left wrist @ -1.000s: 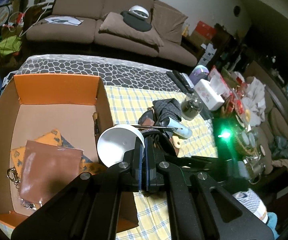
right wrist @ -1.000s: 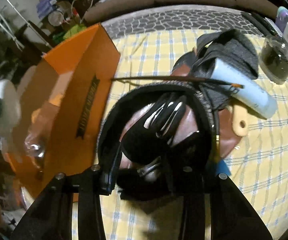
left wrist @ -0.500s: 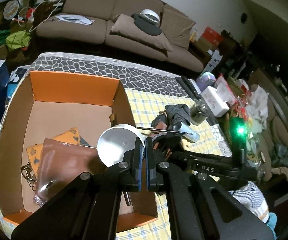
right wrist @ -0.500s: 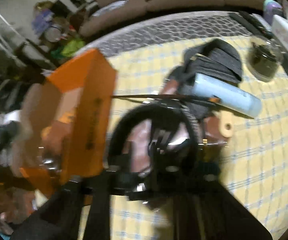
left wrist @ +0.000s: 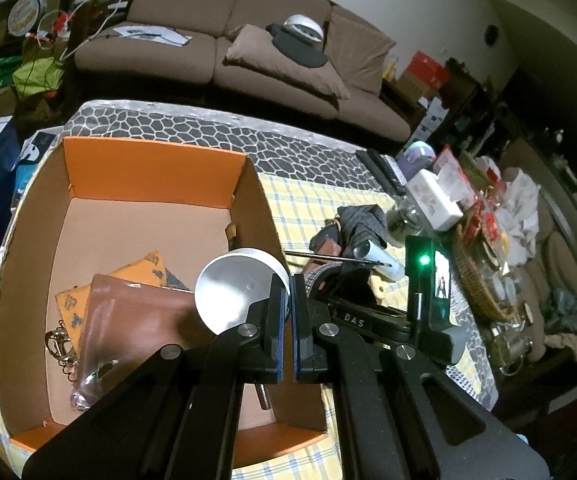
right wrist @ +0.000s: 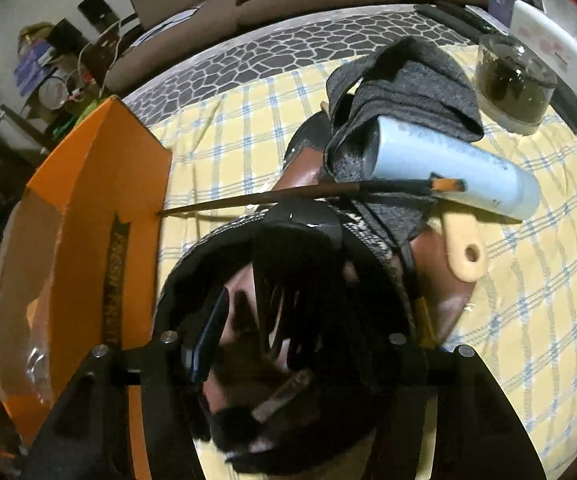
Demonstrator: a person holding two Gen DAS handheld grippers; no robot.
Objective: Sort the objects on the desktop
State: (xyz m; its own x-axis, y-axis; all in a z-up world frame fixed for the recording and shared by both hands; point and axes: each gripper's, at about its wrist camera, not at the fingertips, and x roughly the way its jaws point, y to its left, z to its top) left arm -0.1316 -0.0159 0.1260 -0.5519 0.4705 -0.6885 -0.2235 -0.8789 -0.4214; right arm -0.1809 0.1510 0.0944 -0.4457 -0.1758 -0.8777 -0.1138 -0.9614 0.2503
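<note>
My left gripper is shut on the rim of a white round lid and holds it above the orange cardboard box. In the box lie a brown pouch, an orange patterned cloth and a key ring. My right gripper is open, its fingers astride a black pouch full of dark items, next to the box wall. Beyond lie a thin brush, a light blue tube, a grey cloth and a brown leather piece.
A yellow checked cloth covers the table. A jar of dark stuff and a white tissue box stand at the far right. A sofa is behind the table. Clutter and a wicker basket crowd the right side.
My left gripper has risen and drawn back with the lid, now over the box. My right gripper has pushed down closer over the black pouch.
</note>
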